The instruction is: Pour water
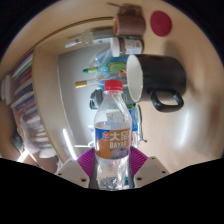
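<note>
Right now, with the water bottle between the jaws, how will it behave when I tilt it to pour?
The water bottle looks like thin clear plastic, so it may flex under a squeeze. It seems mostly full, so probably heavy for its size. Its red cap is still on, so nothing would reach the black mug.

Gripper-mounted camera looks forward, close to the bottle point(113, 140).

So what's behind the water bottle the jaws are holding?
Behind the water bottle, up beside its red cap, a dark mug faces its opening toward the bottle. Cluttered shelves lie further back. The bottle hides whatever sits directly behind its body; the gripper jaws clamp it.
</note>
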A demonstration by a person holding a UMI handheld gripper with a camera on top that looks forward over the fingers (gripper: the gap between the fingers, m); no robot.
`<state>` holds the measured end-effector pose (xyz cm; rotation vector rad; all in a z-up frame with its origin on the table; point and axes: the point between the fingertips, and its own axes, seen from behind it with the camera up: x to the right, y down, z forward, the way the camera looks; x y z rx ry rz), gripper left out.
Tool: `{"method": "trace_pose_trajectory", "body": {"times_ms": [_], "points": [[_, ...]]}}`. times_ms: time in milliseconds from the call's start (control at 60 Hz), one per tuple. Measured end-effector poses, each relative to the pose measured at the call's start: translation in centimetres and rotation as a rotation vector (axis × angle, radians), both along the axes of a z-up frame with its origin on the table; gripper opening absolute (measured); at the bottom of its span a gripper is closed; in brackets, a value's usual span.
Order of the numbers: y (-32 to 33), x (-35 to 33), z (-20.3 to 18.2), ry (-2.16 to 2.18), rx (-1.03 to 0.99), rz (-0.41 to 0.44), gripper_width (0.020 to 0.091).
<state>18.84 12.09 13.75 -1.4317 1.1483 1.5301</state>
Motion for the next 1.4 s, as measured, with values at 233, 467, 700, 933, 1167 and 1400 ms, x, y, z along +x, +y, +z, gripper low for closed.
{"method": "trace_pose_trajectory", "body": {"times_ms": [233, 467, 700, 933, 1167, 1400], "points": [[0.4, 1.4, 2.1, 0.266, -0.010, 0.021, 0.0448], [0.2, 1.3, 3.9, 0.431, -0.024, 0.029, 0.0447], [-0.5, 0.3, 3.7, 0.379, -0.043, 0.057, 0.0446], [-3.0, 4.9, 11.9, -0.405, 0.282, -0.043, 0.0449], [-3.9, 18.9, 23.0, -1.179, 0.490, -0.412, 0.0450], [0.2, 31.9, 10.9, -1.680, 0.270, -0.444, 0.0448]]}}
